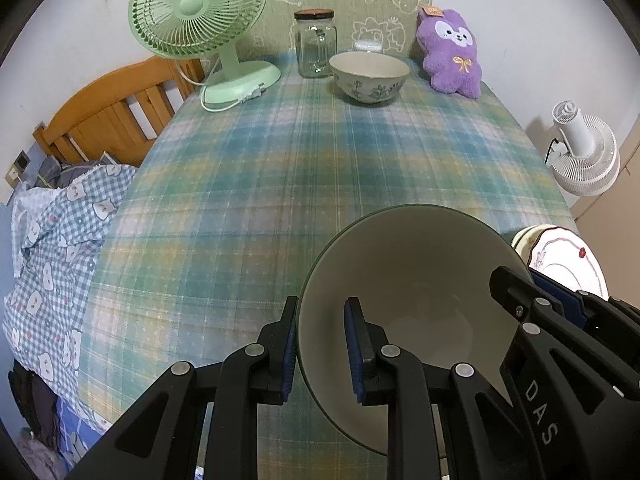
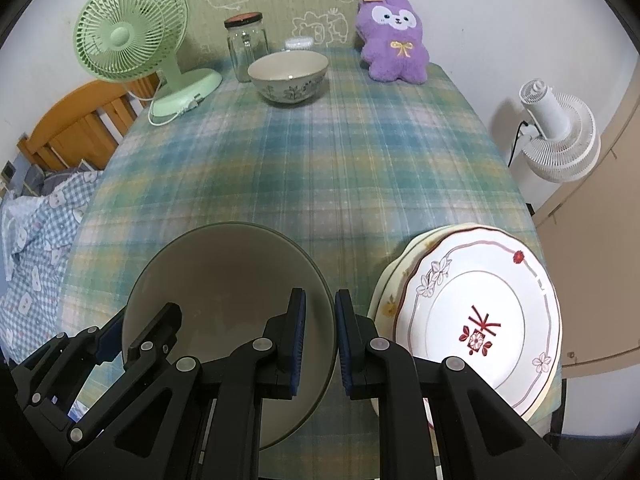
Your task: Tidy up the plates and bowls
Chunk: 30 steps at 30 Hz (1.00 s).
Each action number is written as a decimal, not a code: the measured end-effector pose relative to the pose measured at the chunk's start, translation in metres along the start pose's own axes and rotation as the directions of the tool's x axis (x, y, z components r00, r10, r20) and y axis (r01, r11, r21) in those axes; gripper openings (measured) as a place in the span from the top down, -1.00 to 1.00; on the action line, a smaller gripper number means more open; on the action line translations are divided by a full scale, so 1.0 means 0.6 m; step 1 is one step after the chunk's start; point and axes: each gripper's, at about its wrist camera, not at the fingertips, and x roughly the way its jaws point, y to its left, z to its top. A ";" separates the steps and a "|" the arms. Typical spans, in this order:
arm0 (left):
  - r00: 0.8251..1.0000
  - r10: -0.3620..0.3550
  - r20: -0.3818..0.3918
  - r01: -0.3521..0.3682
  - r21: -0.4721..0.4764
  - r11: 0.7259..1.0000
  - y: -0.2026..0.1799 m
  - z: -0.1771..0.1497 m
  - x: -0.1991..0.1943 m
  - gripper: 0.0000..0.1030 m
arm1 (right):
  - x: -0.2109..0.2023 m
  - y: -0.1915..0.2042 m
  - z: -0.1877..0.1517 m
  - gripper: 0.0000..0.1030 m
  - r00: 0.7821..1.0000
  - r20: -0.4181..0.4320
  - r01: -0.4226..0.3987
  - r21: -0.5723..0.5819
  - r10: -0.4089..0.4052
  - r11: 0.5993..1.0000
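A large grey-green bowl (image 1: 420, 272) (image 2: 224, 276) with a pale inside is held between both grippers near the table's front edge. My left gripper (image 1: 322, 320) (image 2: 134, 330) is shut on the bowl's left rim. My right gripper (image 2: 320, 312) (image 1: 534, 286) is shut on its right rim. Whether the bowl's base touches the cloth is hidden. Just right of it lies a stack of plates (image 2: 480, 320) (image 1: 560, 258), the top one white with red flower marks. A cream bowl with a blue plant pattern (image 1: 368, 76) (image 2: 288, 76) stands empty at the far end.
On the plaid tablecloth (image 2: 320, 168) at the back stand a green desk fan (image 2: 132, 36), a glass jar (image 2: 246, 50), a small white lidded pot (image 2: 299, 43) and a purple plush toy (image 2: 394, 40). A bed (image 1: 60, 220) lies left, a white fan (image 2: 556, 136) right.
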 end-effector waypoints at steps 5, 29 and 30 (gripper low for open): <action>1.000 0.009 0.004 -0.010 0.016 1.000 0.000 -0.001 0.007 0.65 | 0.015 0.001 -0.002 0.64 1.000 -0.016 -0.006 0.010 0.006 1.000; 1.000 -0.028 -0.004 0.028 -0.011 1.000 0.000 0.004 0.009 -0.14 | 0.014 -0.005 0.002 -0.36 0.999 0.004 -0.042 0.012 0.042 0.999; 1.000 -0.025 0.000 0.025 -0.014 1.000 0.001 0.005 0.005 -0.15 | 0.011 -0.005 0.003 -0.38 0.999 0.007 -0.047 0.010 0.047 0.999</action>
